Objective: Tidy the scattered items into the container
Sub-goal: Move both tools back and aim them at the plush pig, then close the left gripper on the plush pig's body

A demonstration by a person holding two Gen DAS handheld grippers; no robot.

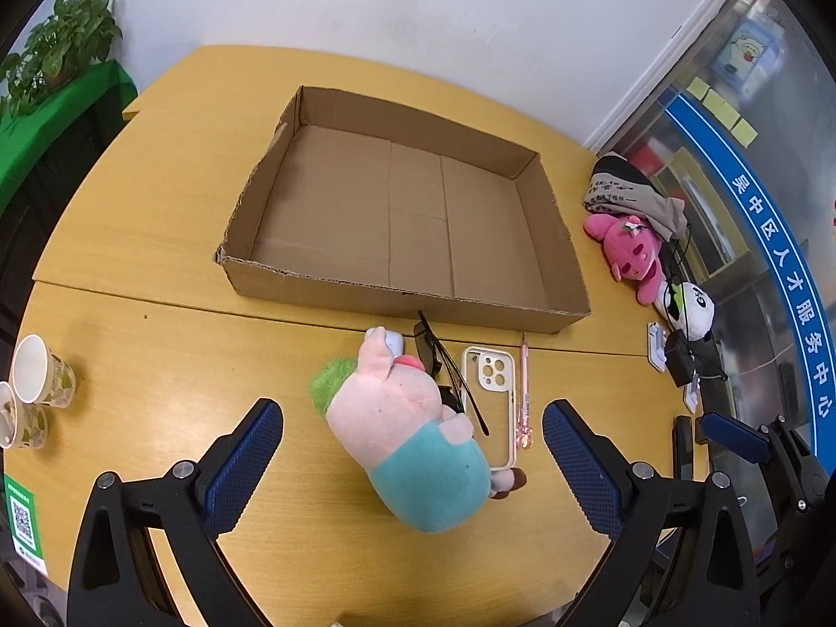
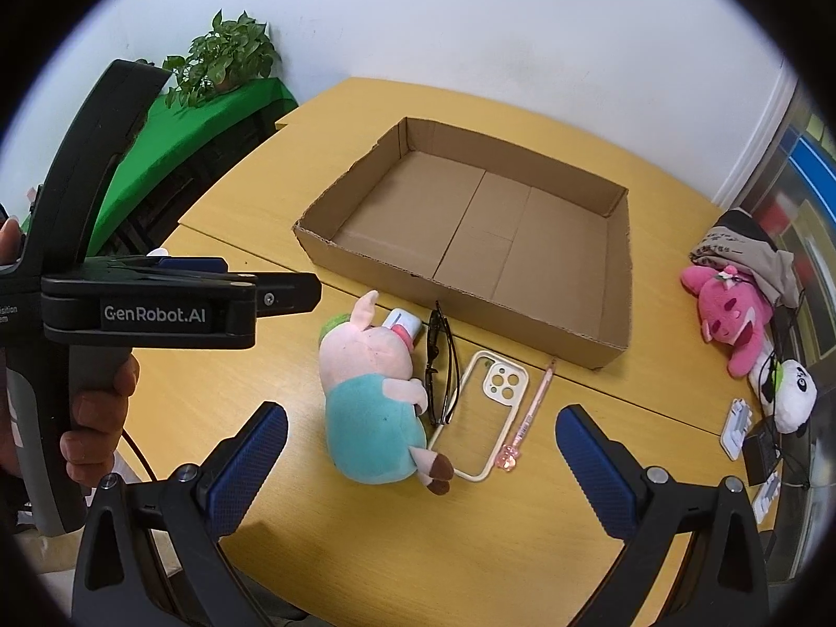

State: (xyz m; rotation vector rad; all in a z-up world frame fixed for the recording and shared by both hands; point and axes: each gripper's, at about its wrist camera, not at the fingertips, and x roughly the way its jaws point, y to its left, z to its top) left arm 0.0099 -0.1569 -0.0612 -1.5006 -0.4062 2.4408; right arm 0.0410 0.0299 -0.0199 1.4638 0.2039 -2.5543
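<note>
While both my claws, left (image 1: 413, 457) and right (image 2: 420, 462), gape wide, the pig (image 1: 405, 433) before the box (image 1: 407, 295) hides part of the sunglasses (image 1: 436, 366).

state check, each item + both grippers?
cardboard box: upright, empty
pig plush: lying on table, outside box
sunglasses: folded, beside plush
phone case: flat, camera cutouts up
pink pen: flat on table
left gripper: open, empty
right gripper: open, empty
</note>
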